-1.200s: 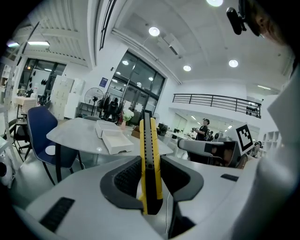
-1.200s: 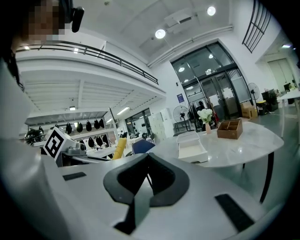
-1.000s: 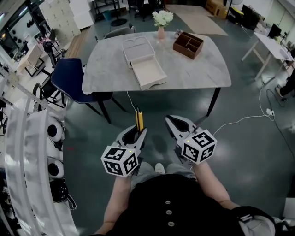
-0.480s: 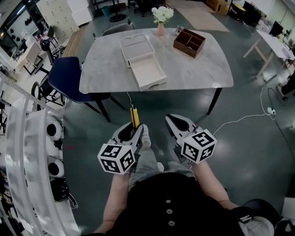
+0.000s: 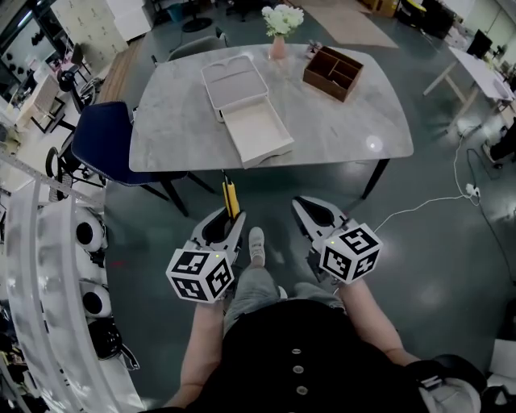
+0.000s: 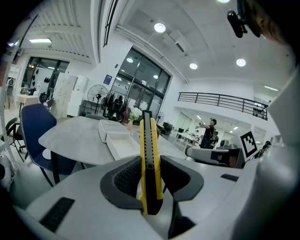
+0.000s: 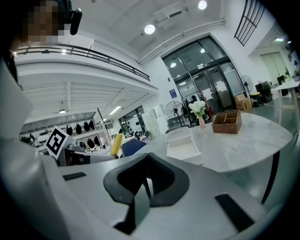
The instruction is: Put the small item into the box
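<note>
A yellow and black utility knife (image 5: 230,199) stands up out of my left gripper (image 5: 222,224), whose pads are shut on its lower body (image 6: 150,161). In the left gripper view the left gripper (image 6: 151,174) points at the grey table (image 6: 70,136). The white open box (image 5: 256,132) lies on that table (image 5: 347,121), its lid (image 5: 234,81) behind it. Both grippers hang over the floor, short of the table's near edge. My right gripper (image 5: 316,216) is shut with nothing in it; its tips (image 7: 149,157) meet, and the box (image 7: 183,147) lies ahead.
A brown wooden organiser (image 5: 332,74) and a pink vase of white flowers (image 5: 280,24) stand at the table's far side. A dark blue chair (image 5: 107,145) sits at its left end. A white cable (image 5: 419,206) runs over the floor at the right. White rounded equipment (image 5: 85,234) lines the left.
The table has come a little nearer and lower in the head view. A shoe has stepped forward between the grippers. The left gripper shifted slightly left, still holding the knife.
</note>
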`<act>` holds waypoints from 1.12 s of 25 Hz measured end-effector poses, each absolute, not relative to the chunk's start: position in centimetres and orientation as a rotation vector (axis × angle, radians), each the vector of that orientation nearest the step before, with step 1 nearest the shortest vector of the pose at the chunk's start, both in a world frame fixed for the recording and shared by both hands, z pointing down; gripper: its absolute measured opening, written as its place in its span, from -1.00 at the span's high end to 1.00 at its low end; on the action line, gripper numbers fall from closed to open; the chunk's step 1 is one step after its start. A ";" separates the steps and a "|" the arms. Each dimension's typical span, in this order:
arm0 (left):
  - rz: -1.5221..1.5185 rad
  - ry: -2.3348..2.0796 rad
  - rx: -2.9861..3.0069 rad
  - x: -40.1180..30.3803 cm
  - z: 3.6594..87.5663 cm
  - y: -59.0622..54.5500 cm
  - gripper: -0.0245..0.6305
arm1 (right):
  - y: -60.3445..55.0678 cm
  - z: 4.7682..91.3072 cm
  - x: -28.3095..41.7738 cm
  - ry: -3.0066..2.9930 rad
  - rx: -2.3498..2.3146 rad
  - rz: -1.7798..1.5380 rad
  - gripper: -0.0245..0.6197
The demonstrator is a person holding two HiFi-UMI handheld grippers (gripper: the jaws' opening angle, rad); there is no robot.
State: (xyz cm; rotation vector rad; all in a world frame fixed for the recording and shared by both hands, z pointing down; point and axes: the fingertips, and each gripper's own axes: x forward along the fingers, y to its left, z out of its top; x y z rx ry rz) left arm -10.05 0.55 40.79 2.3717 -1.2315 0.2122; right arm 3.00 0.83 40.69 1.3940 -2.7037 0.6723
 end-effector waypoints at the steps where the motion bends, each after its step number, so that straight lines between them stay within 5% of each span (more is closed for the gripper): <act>1: 0.213 -1.227 2.370 -10.2 40.9 -0.3 0.50 | 0.0 40.8 2.8 -2.699 1.394 0.676 0.91; 28: 0.285 -1.019 2.490 -12.3 40.2 -24.0 0.50 | -23.0 39.5 -0.4 -2.618 1.532 0.628 0.91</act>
